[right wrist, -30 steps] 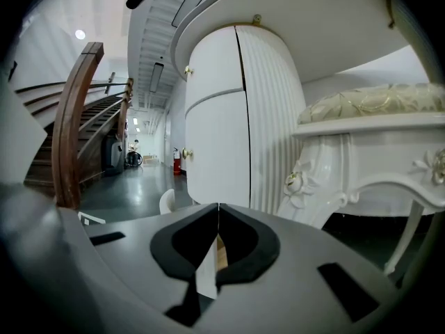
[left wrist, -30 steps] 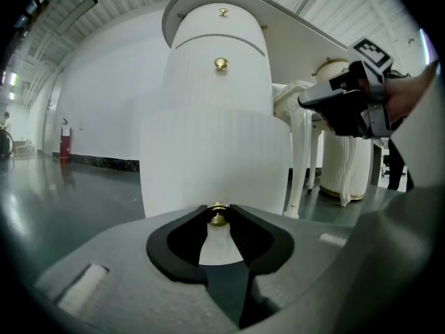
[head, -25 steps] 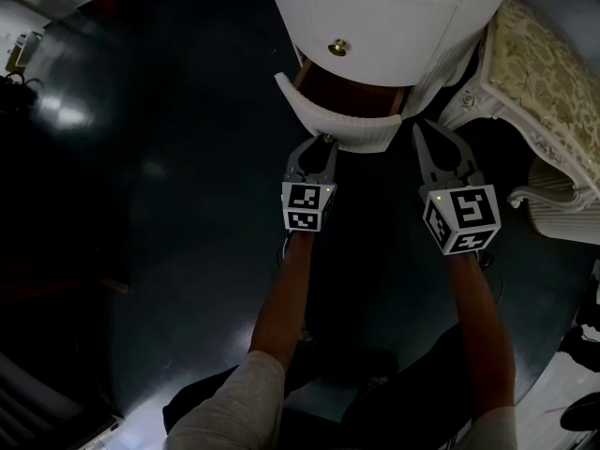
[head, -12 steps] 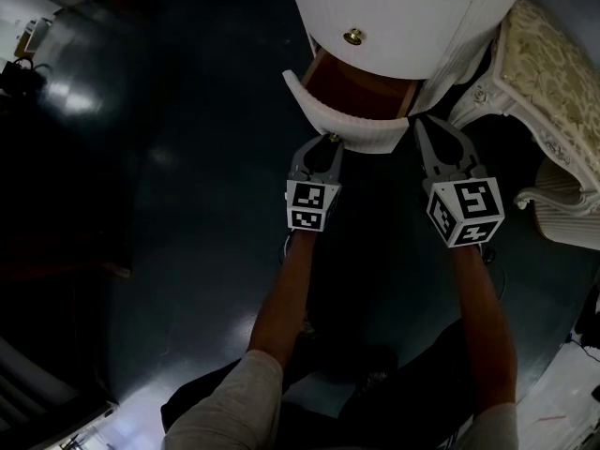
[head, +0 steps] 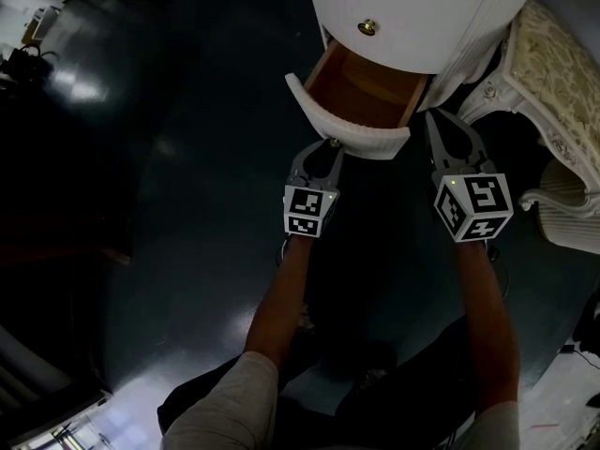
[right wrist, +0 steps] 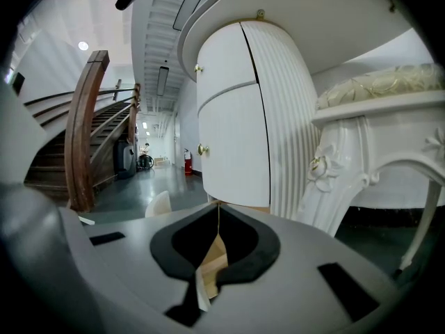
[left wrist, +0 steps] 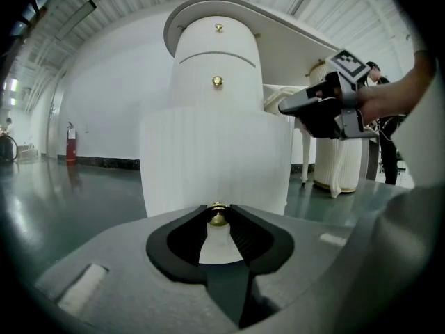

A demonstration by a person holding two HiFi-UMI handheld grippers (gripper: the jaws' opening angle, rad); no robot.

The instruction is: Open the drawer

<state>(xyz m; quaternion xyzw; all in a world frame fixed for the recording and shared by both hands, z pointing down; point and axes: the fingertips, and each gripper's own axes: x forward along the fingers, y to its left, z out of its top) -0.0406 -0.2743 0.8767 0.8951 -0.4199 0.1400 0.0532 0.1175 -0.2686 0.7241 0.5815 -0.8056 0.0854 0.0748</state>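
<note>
Our left gripper (left wrist: 217, 209) has its black ribbed pads (left wrist: 251, 234) closed on the small round brass knob (left wrist: 217, 218) of the drawer (head: 349, 137), with the knob pinched right at the tips and the jaws standing only a little apart around it. Our right gripper (right wrist: 218, 206) holds nothing. Its tips meet in a thin line, and it hangs just beside the drawer's right end without touching it. The drawer front is a white, finely fluted panel bowed outward, and behind it the bare brown wooden inside lies open to us from above. It stands partly out of the foot of the rounded white cabinet (head: 422, 7), angled toward the left gripper. Above it the cabinet face is smooth, with a second brass knob (head: 368, 27), and its flanks are ribbed. Close on the right stands a carved white table (head: 548, 59) with a cream patterned top, which leaves a narrow gap by the right gripper. To the left and behind us the dark glossy floor (head: 187, 204) gives wide room. Both our forearms reach forward nearly straight and side by side, with the grippers dipped slightly below level and the marker cubes facing up.
</note>
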